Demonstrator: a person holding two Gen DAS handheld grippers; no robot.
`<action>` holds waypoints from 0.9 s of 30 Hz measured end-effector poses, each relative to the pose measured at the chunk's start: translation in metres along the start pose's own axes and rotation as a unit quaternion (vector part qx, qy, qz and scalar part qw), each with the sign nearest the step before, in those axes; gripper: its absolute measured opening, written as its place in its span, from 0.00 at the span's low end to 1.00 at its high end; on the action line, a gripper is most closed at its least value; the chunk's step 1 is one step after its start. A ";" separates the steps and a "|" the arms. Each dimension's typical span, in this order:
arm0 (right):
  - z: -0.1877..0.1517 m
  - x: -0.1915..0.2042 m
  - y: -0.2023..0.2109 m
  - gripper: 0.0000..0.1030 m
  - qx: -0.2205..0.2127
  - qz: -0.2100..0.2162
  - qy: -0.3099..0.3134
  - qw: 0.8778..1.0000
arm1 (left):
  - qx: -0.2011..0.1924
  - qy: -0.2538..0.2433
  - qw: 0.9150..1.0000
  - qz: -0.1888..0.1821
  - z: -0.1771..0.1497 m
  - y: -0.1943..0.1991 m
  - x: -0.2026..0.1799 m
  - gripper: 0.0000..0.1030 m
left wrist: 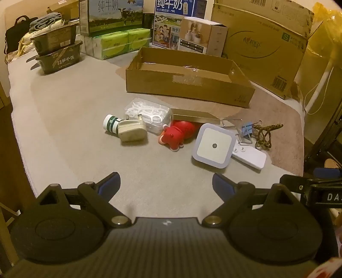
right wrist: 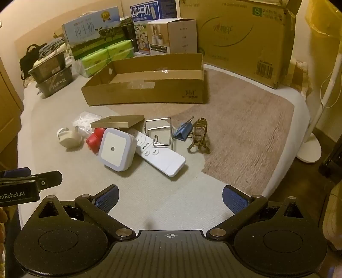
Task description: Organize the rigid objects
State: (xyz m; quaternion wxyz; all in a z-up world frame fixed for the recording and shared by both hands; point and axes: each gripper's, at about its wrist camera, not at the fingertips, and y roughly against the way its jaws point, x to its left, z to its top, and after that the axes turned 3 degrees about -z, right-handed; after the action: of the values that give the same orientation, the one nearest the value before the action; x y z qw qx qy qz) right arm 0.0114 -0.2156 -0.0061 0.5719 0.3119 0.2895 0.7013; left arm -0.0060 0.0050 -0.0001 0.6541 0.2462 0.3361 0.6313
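Small objects lie in a cluster on the grey surface: a square white night light [left wrist: 213,146] [right wrist: 116,148], a white remote [left wrist: 249,155] [right wrist: 161,155], a red toy figure [left wrist: 177,133] [right wrist: 95,140], a beige plug [left wrist: 132,130] [right wrist: 70,139], a green-banded small jar [left wrist: 111,124], a clear box of floss picks [left wrist: 147,113], a blue binder clip [left wrist: 248,130] [right wrist: 181,130], a bronze ornament [right wrist: 199,136] and a flat gold box [left wrist: 195,116] [right wrist: 118,121]. Behind them stands an open shallow cardboard box [left wrist: 188,85] [right wrist: 145,92]. My left gripper [left wrist: 165,185] and right gripper [right wrist: 170,197] hover open, empty, short of the cluster.
Milk cartons [left wrist: 111,16], green tissue packs [left wrist: 121,41], a small white carton [left wrist: 203,36] and a large cardboard box [left wrist: 263,47] line the back. Stacked dark tubs [left wrist: 57,51] sit at far left. A white fan stand [right wrist: 312,139] rises at right, off the surface's edge.
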 end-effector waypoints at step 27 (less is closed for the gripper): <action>0.000 0.000 0.000 1.00 -0.002 0.000 -0.001 1.000 | 0.002 0.000 1.000 -0.012 0.002 0.000 0.000 0.88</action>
State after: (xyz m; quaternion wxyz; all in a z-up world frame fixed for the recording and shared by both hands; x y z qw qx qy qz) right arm 0.0111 -0.2161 -0.0065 0.5730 0.3117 0.2871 0.7015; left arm -0.0046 0.0057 0.0009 0.6611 0.2429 0.3404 0.6230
